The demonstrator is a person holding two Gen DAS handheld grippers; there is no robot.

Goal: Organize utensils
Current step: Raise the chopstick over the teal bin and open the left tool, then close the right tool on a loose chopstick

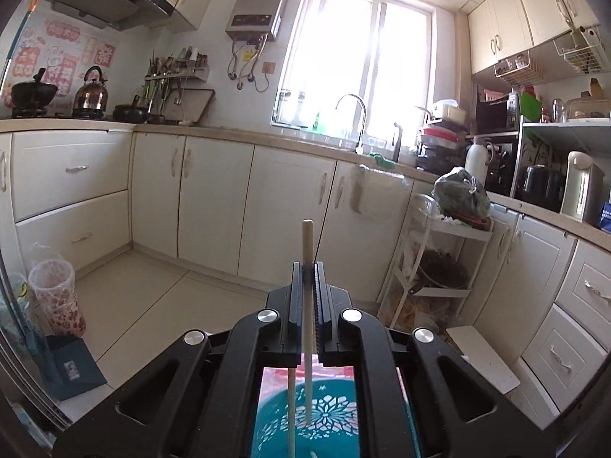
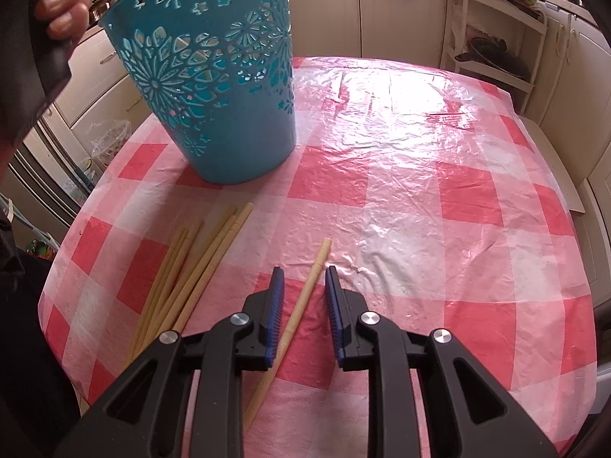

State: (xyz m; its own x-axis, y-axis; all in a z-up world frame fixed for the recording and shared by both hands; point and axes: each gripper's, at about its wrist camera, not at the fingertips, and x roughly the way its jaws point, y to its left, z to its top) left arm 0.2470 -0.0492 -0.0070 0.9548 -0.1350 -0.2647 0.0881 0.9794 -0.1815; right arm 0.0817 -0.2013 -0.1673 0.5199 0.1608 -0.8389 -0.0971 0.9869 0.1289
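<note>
My left gripper [image 1: 307,267] is shut on a pale wooden chopstick [image 1: 307,240] and holds it upright over the teal cut-out basket [image 1: 328,416]; its lower tip hangs inside the basket, beside another chopstick [image 1: 291,412] standing there. In the right wrist view the basket [image 2: 214,87] stands at the table's far left. My right gripper [image 2: 304,273] is open, low over the table, its fingers on either side of a single chopstick [image 2: 305,297] lying flat. A bundle of several chopsticks [image 2: 191,271] lies to its left.
The round table has a pink-and-white checked plastic cover [image 2: 420,191]. The person's hand [image 2: 65,7] holding the left gripper shows at the top left. Kitchen cabinets [image 1: 214,198], a white rack [image 1: 439,263] and a floor bin [image 1: 57,297] surround the table.
</note>
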